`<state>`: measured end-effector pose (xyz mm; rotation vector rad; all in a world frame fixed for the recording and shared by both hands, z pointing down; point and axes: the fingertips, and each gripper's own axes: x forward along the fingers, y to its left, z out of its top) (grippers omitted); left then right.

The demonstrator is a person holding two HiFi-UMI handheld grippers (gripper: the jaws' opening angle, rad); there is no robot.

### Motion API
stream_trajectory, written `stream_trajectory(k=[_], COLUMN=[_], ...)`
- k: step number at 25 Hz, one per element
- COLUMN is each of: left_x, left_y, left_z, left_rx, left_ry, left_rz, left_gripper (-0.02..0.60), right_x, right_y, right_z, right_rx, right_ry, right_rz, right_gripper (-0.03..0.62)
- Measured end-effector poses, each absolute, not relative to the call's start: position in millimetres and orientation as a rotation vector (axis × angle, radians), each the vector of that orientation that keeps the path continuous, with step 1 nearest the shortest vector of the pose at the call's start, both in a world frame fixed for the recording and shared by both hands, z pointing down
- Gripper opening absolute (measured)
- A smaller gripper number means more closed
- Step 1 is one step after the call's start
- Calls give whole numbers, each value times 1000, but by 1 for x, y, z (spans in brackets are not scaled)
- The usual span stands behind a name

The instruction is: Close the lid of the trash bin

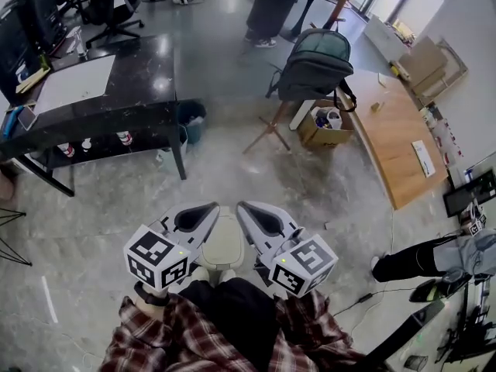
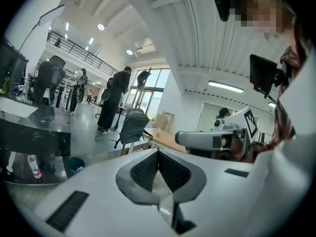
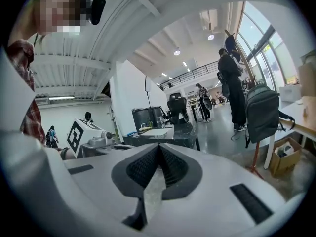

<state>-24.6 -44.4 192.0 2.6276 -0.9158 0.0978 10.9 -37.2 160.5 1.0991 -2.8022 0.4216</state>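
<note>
Head view looks steeply down on a wide, polished grey floor (image 1: 116, 200). One long black desk (image 1: 139, 68) stands at upper left, with a small teal bucket (image 1: 190, 118) by its leg. One pale wooden table (image 1: 395, 138) runs along the right. Between them one grey backpack (image 1: 314, 64) sits up on a stand with wooden legs, and one open cardboard box (image 1: 322, 130) lies on the floor just beside it. A person in dark clothes (image 1: 271, 6) stands at the top edge.

One trash bin (image 1: 222, 242), cream-coloured, stands on the floor directly in front of the person holding the grippers, at bottom centre. Only its rounded oblong top shows, with the long axis pointing straight away from the person. From straight above it cannot be told whether the lid is fully down.

Two grippers flank the bin. The left gripper (image 1: 208, 208) is over its left side and the right gripper (image 1: 243, 208) over its right, tips angled toward each other beyond the bin's far end. Whether either touches the bin cannot be told. Each carries one marker cube, two in all: one at left (image 1: 157, 258), one at right (image 1: 304, 263). Plaid sleeves (image 1: 170, 339) show below them.

Left gripper view shows its jaws pressed together with nothing between them. Right gripper view shows the same: jaws pressed together, holding nothing.
</note>
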Motion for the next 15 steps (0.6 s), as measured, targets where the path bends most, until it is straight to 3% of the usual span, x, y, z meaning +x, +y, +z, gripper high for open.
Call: stream_trajectory(k=[15], left_x=[-52], left_y=[-38], left_z=[158], left_rx=[2720], left_ry=[-872], left_rz=[-5], left_gripper=[11], right_x=[-18], right_y=[-31], right_z=[137], right_rx=[1200], right_ry=[-2823], right_rz=[297], right_gripper=[12])
